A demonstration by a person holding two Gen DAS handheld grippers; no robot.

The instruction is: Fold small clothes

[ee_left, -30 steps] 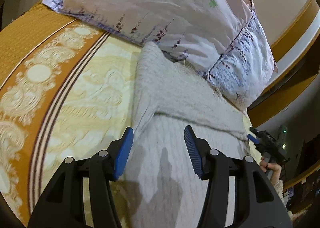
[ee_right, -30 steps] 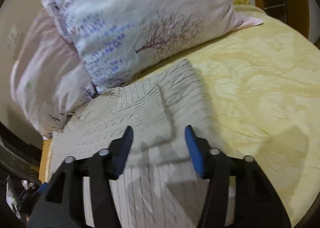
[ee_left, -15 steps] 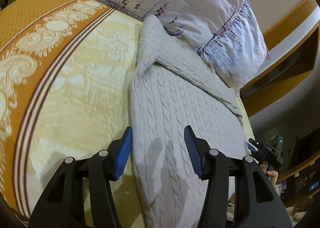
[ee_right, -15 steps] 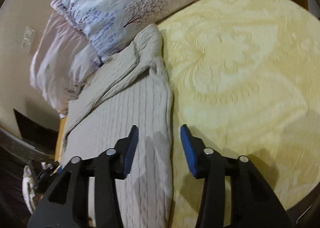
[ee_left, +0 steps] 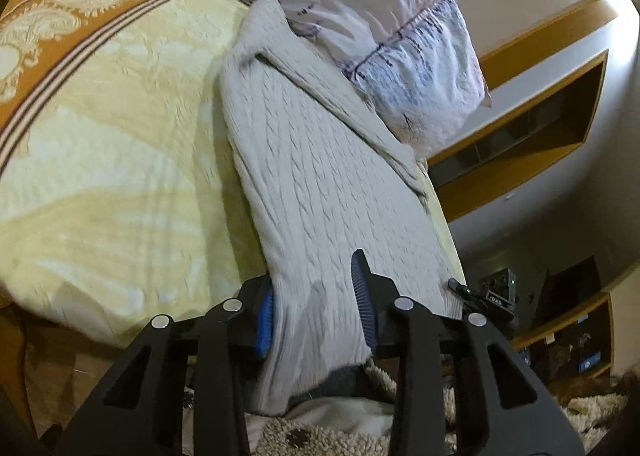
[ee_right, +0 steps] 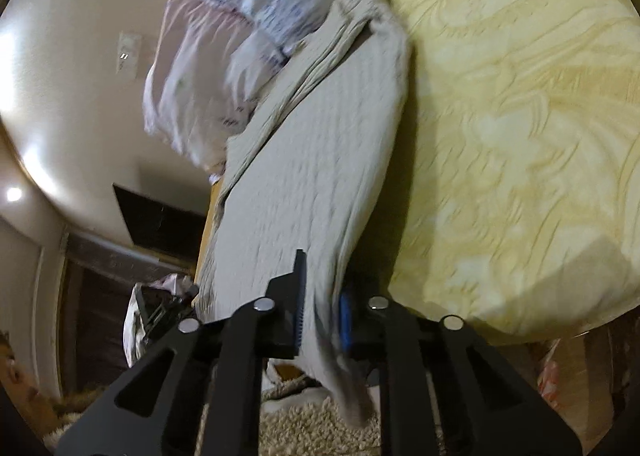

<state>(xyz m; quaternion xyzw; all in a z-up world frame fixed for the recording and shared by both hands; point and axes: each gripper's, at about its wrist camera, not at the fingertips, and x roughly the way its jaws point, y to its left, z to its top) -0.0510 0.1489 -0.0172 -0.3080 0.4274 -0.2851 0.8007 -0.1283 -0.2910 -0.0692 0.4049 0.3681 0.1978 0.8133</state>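
Left wrist view: the left gripper (ee_left: pixel 316 298) straddles the near corner of the sweater (ee_left: pixel 320 176), its jaws closing with the knit between them; the left pad is tucked under the fabric edge and the right pad rests on top, though a firm pinch cannot be confirmed. Beyond it the cable-knit sweater lies lengthwise on the bedspread (ee_left: pixel 120 144), a sleeve folded across its far side, its top end touching the pillows (ee_left: pixel 400 56). At the far near corner the other gripper's tip shows at the hem. Right wrist view: the right gripper (ee_right: pixel 322 308) has its jaws nearly together and closing, pinching the sweater's (ee_right: pixel 312 160) near hem, which hangs over the bed edge toward a shaggy rug (ee_right: pixel 312 432). The bedspread (ee_right: pixel 520 136) spreads to the right, the pillows (ee_right: pixel 224 56) lie beyond.
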